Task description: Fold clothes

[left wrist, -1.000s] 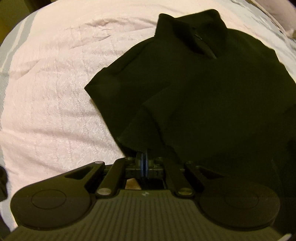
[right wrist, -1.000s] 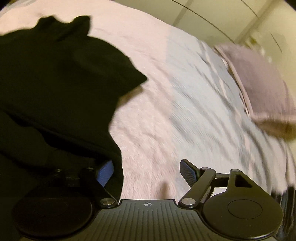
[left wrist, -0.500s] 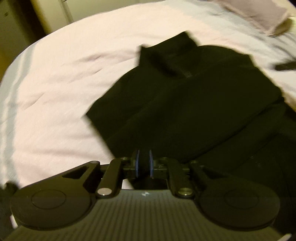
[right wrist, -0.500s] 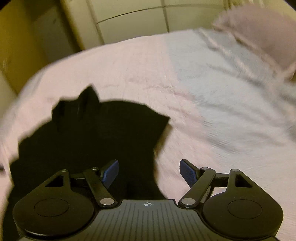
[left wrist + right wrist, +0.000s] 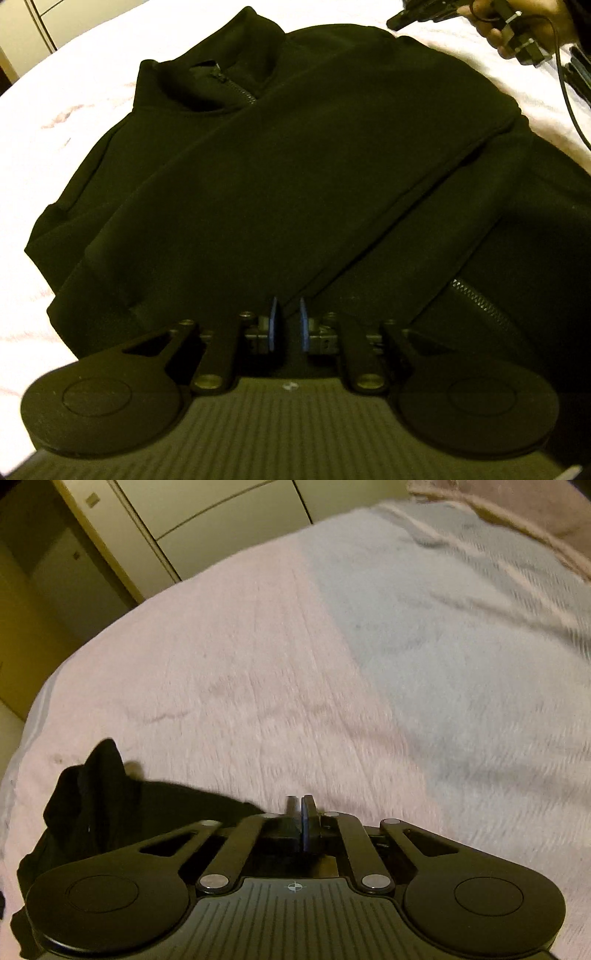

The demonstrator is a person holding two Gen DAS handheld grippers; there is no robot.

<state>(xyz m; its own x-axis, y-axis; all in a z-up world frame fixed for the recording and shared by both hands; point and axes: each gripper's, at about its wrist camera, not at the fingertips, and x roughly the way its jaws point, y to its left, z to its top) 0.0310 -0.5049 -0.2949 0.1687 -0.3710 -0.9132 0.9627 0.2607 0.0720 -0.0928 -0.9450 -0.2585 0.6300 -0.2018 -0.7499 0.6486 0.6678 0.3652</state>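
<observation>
A black zip-up jacket (image 5: 295,177) lies flat on the bed, its stand-up collar (image 5: 207,74) toward the upper left. One sleeve (image 5: 369,147) is folded slantwise across the front. My left gripper (image 5: 288,306) hovers over the jacket's lower part, its blue pads (image 5: 273,321) a narrow gap apart with nothing between them. In the right wrist view only an edge of the jacket (image 5: 99,794) shows at the lower left. My right gripper (image 5: 301,801) is shut on nothing, over bare bedspread beside the jacket. In the left wrist view it shows at the top right corner as the right gripper (image 5: 413,14), held by a hand (image 5: 517,22).
The bedspread (image 5: 74,92) is pale pink, with a light blue-grey band (image 5: 461,646) to the right. A pillow (image 5: 517,509) lies at the far right corner. Cupboard doors (image 5: 221,517) stand beyond the bed. A cable (image 5: 569,99) hangs from the right hand.
My left gripper let go of the sleeve cuff, its pads parted slightly, and it moved over the jacket. My right gripper went from wide open to shut and swung away over bare bedspread.
</observation>
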